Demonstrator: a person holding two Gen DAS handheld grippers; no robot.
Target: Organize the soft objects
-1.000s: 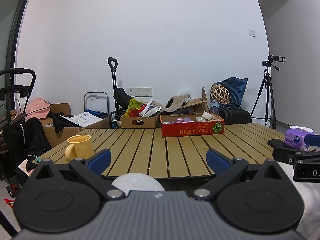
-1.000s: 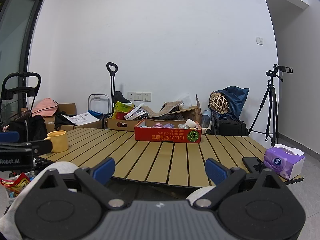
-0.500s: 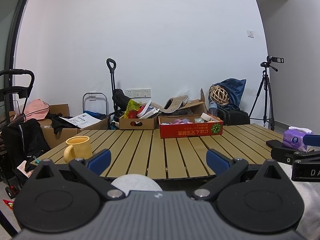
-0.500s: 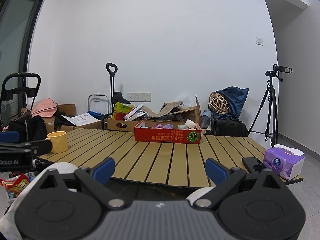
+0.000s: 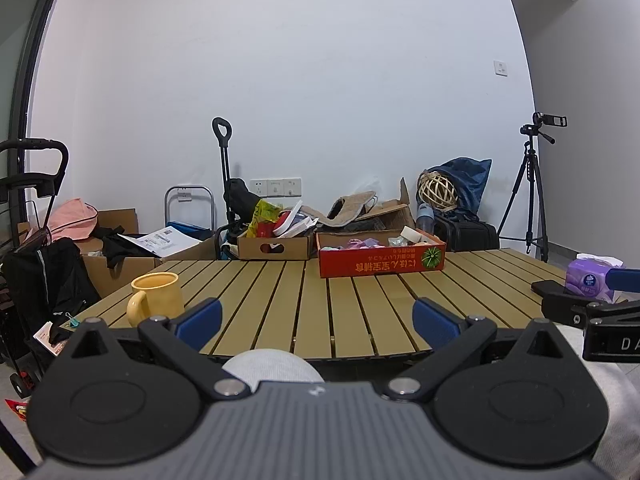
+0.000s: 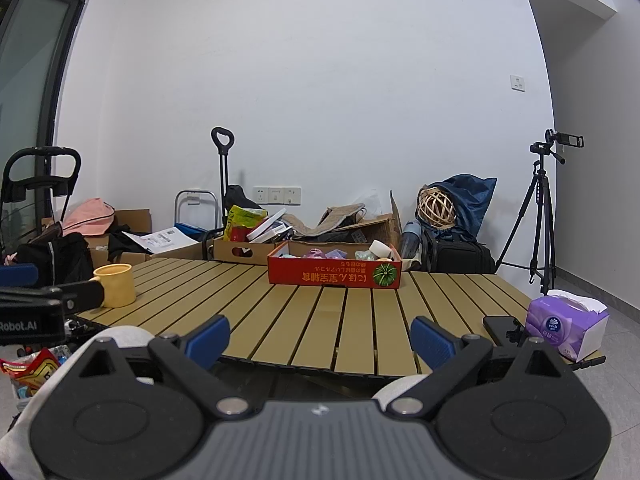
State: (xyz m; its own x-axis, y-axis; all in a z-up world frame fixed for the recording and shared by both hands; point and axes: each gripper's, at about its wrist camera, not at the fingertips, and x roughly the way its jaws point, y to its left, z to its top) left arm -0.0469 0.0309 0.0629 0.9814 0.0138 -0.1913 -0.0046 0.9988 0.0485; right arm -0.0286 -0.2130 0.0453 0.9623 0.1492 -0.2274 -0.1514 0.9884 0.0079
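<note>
Two tools are in my hands, both spread wide with nothing between their fingers: my left tool (image 5: 318, 320) and my right tool (image 6: 320, 334) hover short of the near edge of the slatted tabletop (image 6: 320, 312). A yellow mug (image 5: 156, 298) stands near its left corner. On my right lie a black phone (image 6: 500, 326) and, just beside it, a purple tissue pack (image 6: 566, 326). At the far edge, well apart from both tools, the red cardboard box (image 6: 334, 272) holds the soft objects (image 6: 324, 255), pastel and too small to tell apart.
</note>
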